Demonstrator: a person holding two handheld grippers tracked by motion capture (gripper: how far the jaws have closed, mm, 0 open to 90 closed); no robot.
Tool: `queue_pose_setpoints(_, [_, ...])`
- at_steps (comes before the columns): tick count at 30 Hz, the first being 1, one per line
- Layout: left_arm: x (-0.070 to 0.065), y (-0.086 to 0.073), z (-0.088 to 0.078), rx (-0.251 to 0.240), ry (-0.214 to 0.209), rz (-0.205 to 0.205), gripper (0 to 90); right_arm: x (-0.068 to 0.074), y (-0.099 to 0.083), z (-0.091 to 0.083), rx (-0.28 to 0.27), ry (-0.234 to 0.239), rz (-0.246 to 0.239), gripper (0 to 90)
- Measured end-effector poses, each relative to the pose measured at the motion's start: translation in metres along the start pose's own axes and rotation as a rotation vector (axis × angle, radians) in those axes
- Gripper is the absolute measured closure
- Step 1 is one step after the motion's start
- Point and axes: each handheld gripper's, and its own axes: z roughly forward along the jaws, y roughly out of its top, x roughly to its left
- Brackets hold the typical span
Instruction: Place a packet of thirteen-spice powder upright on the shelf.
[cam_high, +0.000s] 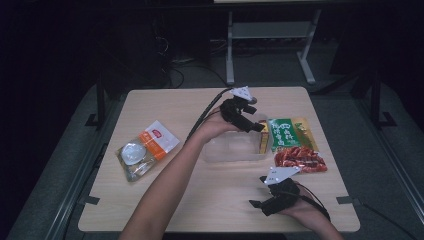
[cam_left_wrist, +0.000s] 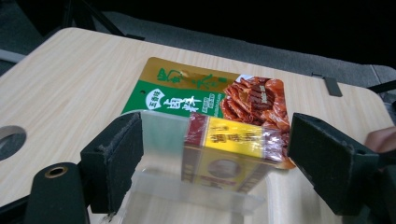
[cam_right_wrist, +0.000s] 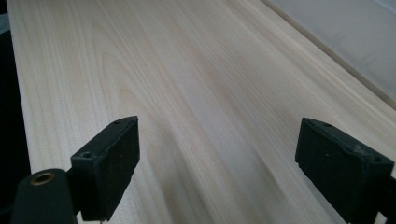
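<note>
Clear tub (cam_left_wrist: 159, 140) (hazy) masking yellow packet (cam_left_wrist: 229, 149)

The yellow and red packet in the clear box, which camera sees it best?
The left gripper view: the yellow and red packet sits close up between that gripper's open jaws, leaning in the clear box. The high view shows it tiny and half hidden. The right gripper view looks at bare table.

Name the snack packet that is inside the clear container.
The yellow-and-red packet, leaning in the clear container; the green packet, red packet and orange-white packet lie on the table.
</note>
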Motion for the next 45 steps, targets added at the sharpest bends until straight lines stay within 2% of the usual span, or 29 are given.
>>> queue_pose_setpoints(8, [-0.017, -0.017, -0.031, 0.033, 0.040, -0.007, 18.1, -0.001, 0.000, 0.000, 0.007, -0.004, 0.006, 13.5])
queue_pose_setpoints(11, [-0.027, -0.026, -0.044, 0.035, 0.051, -0.024, 18.2, 0.000, 0.001, 0.000, 0.011, -0.004, 0.001, 13.5])
queue_pose_setpoints(14, [-0.039, -0.037, -0.057, 0.053, 0.062, -0.022, 18.2, 0.000, 0.001, 0.001, 0.015, -0.006, 0.002, 13.4])
queue_pose_setpoints(18, [-0.053, -0.056, -0.076, 0.055, 0.077, -0.027, 18.2, -0.001, 0.001, 0.002, 0.022, -0.009, 0.004, 13.5])
queue_pose_setpoints(21, [-0.064, -0.072, -0.088, 0.064, 0.088, -0.045, 18.3, -0.001, 0.001, 0.003, 0.024, -0.013, 0.000, 13.5])
queue_pose_setpoints(22, [-0.066, -0.077, -0.092, 0.067, 0.089, -0.038, 18.4, 0.000, 0.001, 0.003, 0.026, -0.013, 0.000, 13.5])
queue_pose_setpoints(28, [-0.078, -0.109, -0.114, 0.063, 0.116, -0.065, 18.5, 0.000, 0.002, 0.006, 0.031, -0.014, 0.003, 13.5])
queue_pose_setpoints(35, [-0.085, -0.141, -0.130, 0.078, 0.155, -0.104, 18.7, -0.001, 0.001, 0.007, 0.033, -0.015, -0.002, 13.5])
queue_pose_setpoints(45, [-0.098, -0.181, -0.139, 0.147, 0.189, -0.129, 18.8, -0.003, 0.001, 0.004, 0.036, -0.024, 0.011, 13.5])
